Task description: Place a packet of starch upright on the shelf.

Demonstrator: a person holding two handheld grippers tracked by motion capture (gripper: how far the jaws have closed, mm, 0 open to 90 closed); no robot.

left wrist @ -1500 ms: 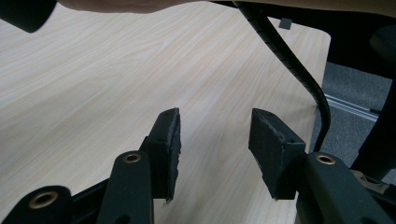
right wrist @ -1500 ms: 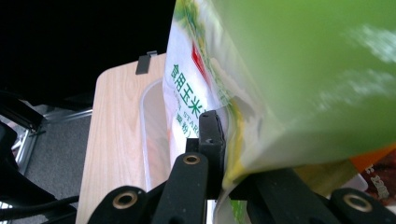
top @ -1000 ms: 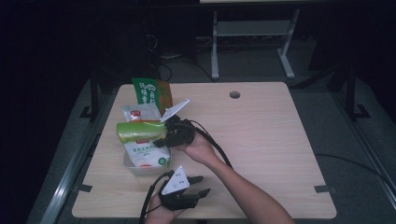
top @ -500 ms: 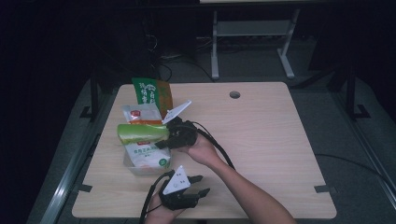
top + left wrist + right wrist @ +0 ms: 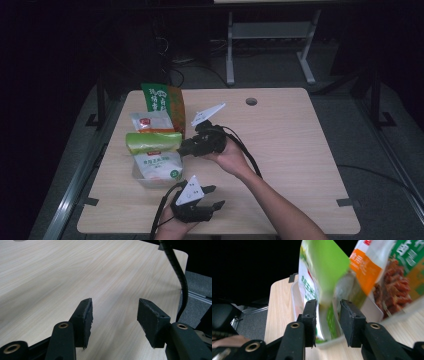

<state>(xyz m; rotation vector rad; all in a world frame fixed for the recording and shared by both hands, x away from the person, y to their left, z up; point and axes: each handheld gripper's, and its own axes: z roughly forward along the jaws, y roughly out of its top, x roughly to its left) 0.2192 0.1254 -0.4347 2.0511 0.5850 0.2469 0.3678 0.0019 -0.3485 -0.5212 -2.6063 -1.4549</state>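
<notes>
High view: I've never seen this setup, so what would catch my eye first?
Probably the bright green pouch, standing among other packets in a clear bin at the table's left side. The right gripper is at its edge, jaws just opening, pads astride it. The left gripper rests open near the front edge.

Counting now: four snack bags at the table's nine o'clock side — one dark green bag (image 5: 161, 97), one orange-and-white bag (image 5: 150, 121), one lime green bag (image 5: 152, 141), one white bag (image 5: 159, 165). One clear tray (image 5: 142, 181) under them. One table (image 5: 290, 150).
</notes>
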